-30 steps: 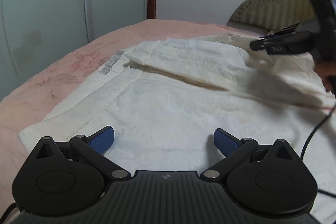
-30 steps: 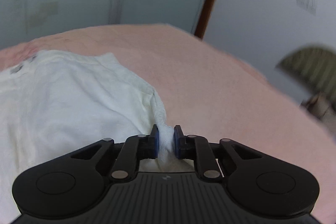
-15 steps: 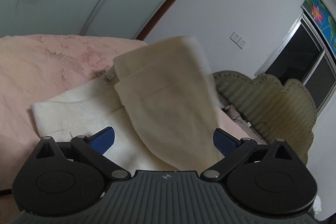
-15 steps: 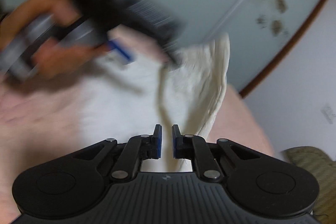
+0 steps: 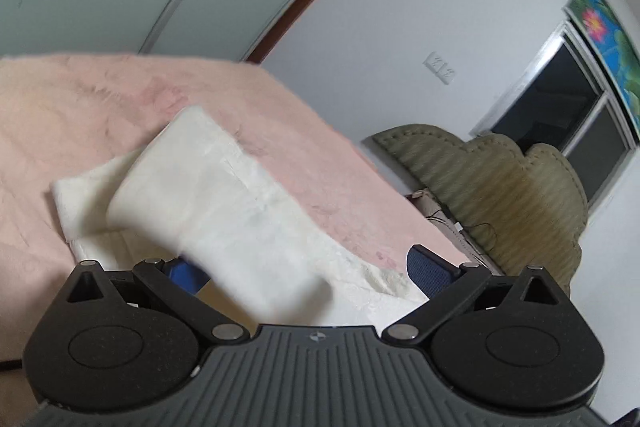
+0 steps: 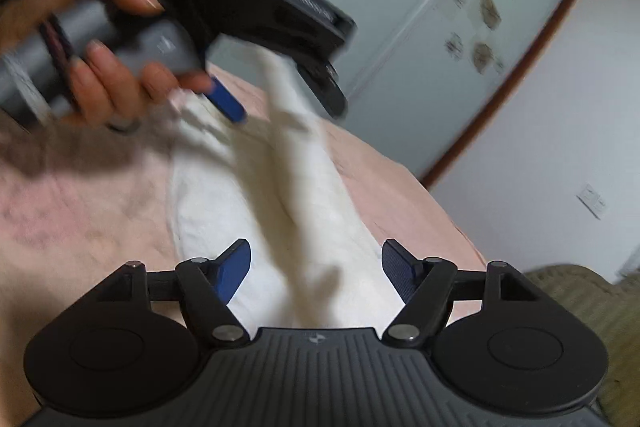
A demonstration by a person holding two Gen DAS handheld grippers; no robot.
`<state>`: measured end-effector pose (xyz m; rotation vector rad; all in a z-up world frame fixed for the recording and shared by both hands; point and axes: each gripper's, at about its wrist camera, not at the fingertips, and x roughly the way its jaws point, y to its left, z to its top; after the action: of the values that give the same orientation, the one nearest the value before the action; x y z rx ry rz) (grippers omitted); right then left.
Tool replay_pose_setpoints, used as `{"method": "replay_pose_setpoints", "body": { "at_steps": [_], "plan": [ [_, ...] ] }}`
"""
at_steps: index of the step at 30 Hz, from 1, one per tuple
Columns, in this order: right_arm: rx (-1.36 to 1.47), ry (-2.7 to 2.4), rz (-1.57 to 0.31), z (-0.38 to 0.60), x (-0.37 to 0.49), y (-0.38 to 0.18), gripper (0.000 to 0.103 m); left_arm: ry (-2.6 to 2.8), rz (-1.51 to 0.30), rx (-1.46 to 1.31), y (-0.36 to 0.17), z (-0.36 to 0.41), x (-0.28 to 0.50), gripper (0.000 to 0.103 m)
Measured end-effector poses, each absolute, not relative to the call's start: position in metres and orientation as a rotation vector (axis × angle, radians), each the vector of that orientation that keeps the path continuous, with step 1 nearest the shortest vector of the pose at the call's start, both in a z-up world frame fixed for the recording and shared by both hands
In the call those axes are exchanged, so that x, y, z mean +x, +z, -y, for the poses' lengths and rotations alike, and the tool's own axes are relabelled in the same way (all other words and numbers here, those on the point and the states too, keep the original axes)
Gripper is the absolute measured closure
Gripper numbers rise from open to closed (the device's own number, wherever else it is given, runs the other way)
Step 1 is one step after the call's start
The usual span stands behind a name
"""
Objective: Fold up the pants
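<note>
Pants [image 5: 224, 211] of cream-white cloth are seen lying on a bed covered by a pink blanket [image 5: 92, 107]. In the left wrist view the garment is stretched as a long band, its long axis running from the near right, just in front of the tongs, to a squared end at the far left. A second layer is shown under the top one, sticking out at the far left end, so the layers are not lined up. In the right wrist view the same band is seen running straight away from the camera, with a raised ridge of cloth along its middle.

A padded olive headboard [image 5: 508, 195] is seen at the right end of the bed, well apart from the garment.

The left tongs [image 5: 304, 269] are spread wide, and cloth is draped blurrily between the blue pads; nothing is seen to be pinched. In the right wrist view they are held in a hand [image 6: 104, 75] just above the far end of the pants, with one blue pad [image 6: 228, 103] visible.

The right tongs [image 6: 316, 263] are also spread wide, with the pants passing between the fingers and no grip shown.

Risks, as a judgement: with both tongs open, the top layer could slide or fall crooked, leaving a skewed fold. The middle ridge could be pressed into a crease if it is not smoothed. The soft blanket could drag on the cloth and bunch the lower layer. Motion blur makes the exact edges hard to tell.
</note>
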<state>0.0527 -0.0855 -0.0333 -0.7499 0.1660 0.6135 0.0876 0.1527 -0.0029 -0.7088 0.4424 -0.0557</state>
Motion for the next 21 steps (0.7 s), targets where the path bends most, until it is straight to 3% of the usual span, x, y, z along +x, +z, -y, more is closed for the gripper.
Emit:
{"method": "replay_pose_setpoints", "body": {
  "at_steps": [3, 4, 5, 7, 9, 11, 12, 13, 20, 21],
  "plan": [
    [-0.718, 0.573, -0.234, 0.087, 0.074, -0.035, 0.031, -0.032, -0.483, -0.826, -0.012, -0.162, 0.099, 0.008],
    [-0.723, 0.566, -0.247, 0.086, 0.078, -0.037, 0.031, -0.013, -0.502, -0.853, -0.015, -0.166, 0.102, 0.02],
    [-0.737, 0.558, -0.259, 0.085, 0.081, -0.039, 0.031, -0.001, -0.517, -0.871, -0.016, -0.17, 0.105, 0.042],
    [-0.777, 0.531, -0.238, 0.086, 0.08, -0.042, 0.031, 0.009, -0.539, -0.863, -0.017, -0.176, 0.11, 0.068],
    [-0.833, 0.486, -0.215, 0.088, 0.076, -0.046, 0.031, 0.011, -0.545, -0.843, -0.015, -0.179, 0.112, 0.082],
    [-0.841, 0.473, -0.202, 0.089, 0.07, -0.045, 0.03, 0.007, -0.543, -0.838, -0.014, -0.181, 0.114, 0.088],
    [-0.836, 0.48, -0.201, 0.089, 0.067, -0.045, 0.019, 0.003, -0.542, -0.842, -0.013, -0.181, 0.115, 0.089],
    [-0.837, 0.48, -0.203, 0.087, 0.064, -0.045, 0.001, -0.006, -0.54, -0.847, -0.012, -0.182, 0.116, 0.091],
    [-0.891, 0.439, -0.132, 0.063, 0.069, -0.057, 0.0, -0.05, -0.528, -0.873, 0.003, -0.194, 0.112, 0.093],
    [-0.88, 0.445, -0.155, 0.063, 0.072, -0.058, 0.007, -0.053, -0.527, -0.873, 0.006, -0.195, 0.111, 0.093]
  ]
}}
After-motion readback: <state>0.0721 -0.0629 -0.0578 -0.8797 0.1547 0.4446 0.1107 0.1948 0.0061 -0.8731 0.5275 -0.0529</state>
